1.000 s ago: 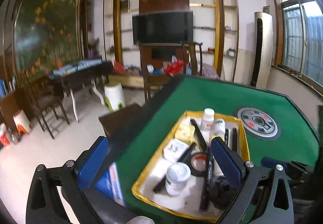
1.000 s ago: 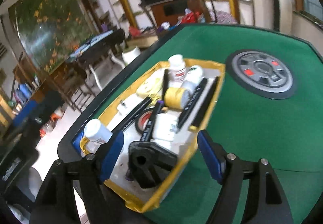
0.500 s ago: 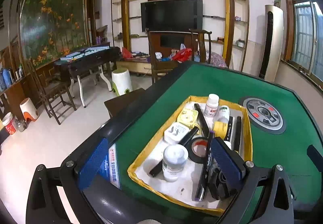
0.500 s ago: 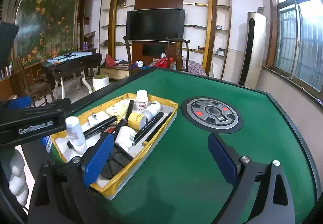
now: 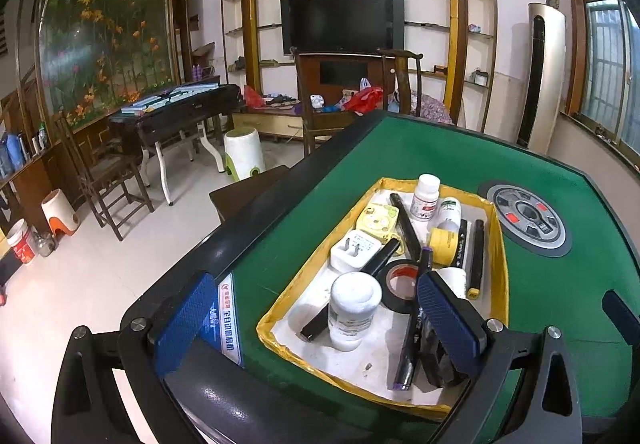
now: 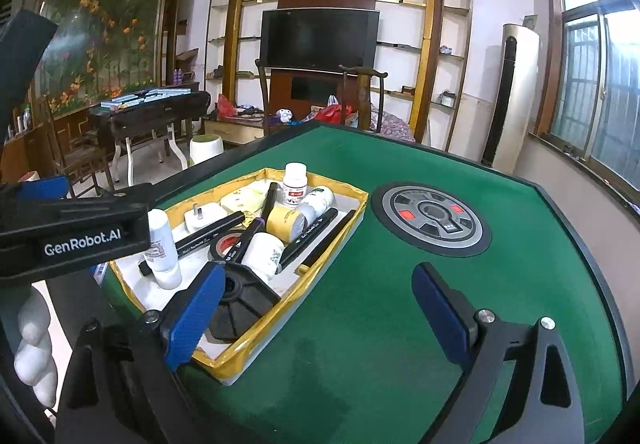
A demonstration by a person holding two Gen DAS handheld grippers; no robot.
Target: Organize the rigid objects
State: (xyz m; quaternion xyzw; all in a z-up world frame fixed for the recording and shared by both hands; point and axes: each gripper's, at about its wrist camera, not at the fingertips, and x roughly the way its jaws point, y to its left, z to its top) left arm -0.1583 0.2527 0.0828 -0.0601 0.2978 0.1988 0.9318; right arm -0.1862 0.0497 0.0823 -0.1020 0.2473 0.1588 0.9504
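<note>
A yellow-edged tray (image 6: 316,286) sat on the green desk (image 6: 400,324), in the middle left of the right wrist view. It was full of things: black marker pens (image 6: 316,232), a white bottle (image 5: 352,310), a roll of black tape (image 5: 398,286), a roll of yellow tape (image 6: 280,219) and a white plug (image 5: 354,249). The right gripper (image 6: 316,312) had its fingers wide apart with nothing held. The left gripper (image 5: 316,324) also had its fingers wide apart, low in its view, holding nothing.
</note>
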